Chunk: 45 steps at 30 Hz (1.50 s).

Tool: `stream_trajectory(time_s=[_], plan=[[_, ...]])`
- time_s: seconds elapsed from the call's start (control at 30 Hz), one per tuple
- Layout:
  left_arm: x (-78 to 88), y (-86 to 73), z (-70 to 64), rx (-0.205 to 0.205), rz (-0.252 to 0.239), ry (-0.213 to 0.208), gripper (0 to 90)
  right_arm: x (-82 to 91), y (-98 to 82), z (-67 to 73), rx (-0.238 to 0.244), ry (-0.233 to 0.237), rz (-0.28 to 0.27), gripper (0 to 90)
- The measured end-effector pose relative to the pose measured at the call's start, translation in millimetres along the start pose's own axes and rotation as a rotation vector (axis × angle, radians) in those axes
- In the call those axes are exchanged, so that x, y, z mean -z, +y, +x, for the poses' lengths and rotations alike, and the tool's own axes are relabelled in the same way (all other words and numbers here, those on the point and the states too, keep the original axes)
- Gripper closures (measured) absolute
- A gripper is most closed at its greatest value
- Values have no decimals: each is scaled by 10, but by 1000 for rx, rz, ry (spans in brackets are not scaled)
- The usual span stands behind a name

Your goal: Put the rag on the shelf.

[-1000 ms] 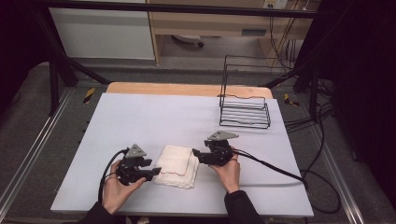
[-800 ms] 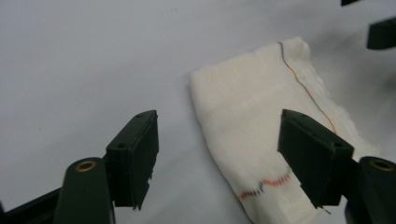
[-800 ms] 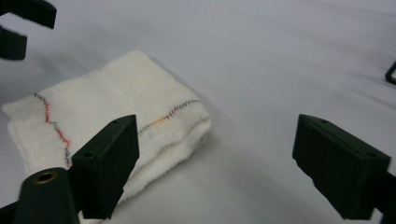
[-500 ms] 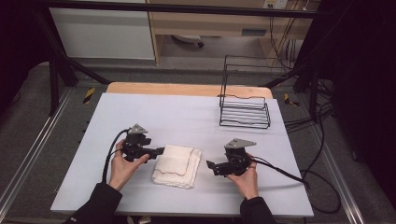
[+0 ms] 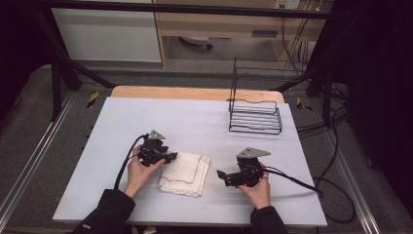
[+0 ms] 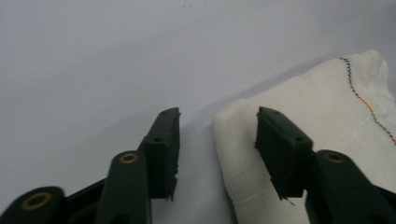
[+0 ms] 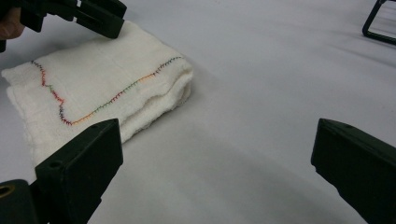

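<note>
Lab: black frame point(image 5: 58, 73), trailing cables point(image 5: 331, 146).

In the left gripper view, the folded white cloth with multicoloured stitching point(image 6: 299, 121) is cut off by the right and bottom edges, and part of it is hidden behind one black jaw. In the right gripper view, the black wire rack point(image 7: 380, 21) is cropped at the far right corner so that only a bent rod is seen, and the left gripper point(image 7: 100, 16) is cut off by the top edge. In the high view, the person's dark sleeves point(image 5: 104, 214) are cut off at the near edge.
</note>
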<state>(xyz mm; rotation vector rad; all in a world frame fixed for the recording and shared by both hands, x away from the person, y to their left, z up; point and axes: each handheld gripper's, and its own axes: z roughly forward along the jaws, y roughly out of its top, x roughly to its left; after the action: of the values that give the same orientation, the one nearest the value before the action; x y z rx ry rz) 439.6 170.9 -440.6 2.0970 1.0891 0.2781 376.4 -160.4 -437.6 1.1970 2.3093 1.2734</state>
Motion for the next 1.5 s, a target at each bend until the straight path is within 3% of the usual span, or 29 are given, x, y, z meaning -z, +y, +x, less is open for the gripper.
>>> stream_trajectory(time_s=[0.2,0.43,0.73,0.97,1.07,1.23,1.37,1.5], plan=[[-53,-1,-9,1,5,-19,650,-4,2,-5,6,1,0,30],[-58,-15,-53,-27,12,-22,763,-8,4,-6,12,5,-9,31],[-67,-37,-92,-32,4,-6,804,-56,60,-2,-28,27,-43,30],[-68,-38,-76,-58,7,-14,808,-223,201,117,14,13,-26,23],[-68,-40,-70,-61,6,-18,808,-334,245,148,7,0,-10,67],[-67,-43,-62,-63,4,-23,808,-492,295,128,-77,28,-23,199],[-68,-45,-63,-66,3,-23,808,-655,297,149,-60,10,21,287],[-68,-46,-62,-67,2,-24,808,-746,293,176,-45,9,44,439]])
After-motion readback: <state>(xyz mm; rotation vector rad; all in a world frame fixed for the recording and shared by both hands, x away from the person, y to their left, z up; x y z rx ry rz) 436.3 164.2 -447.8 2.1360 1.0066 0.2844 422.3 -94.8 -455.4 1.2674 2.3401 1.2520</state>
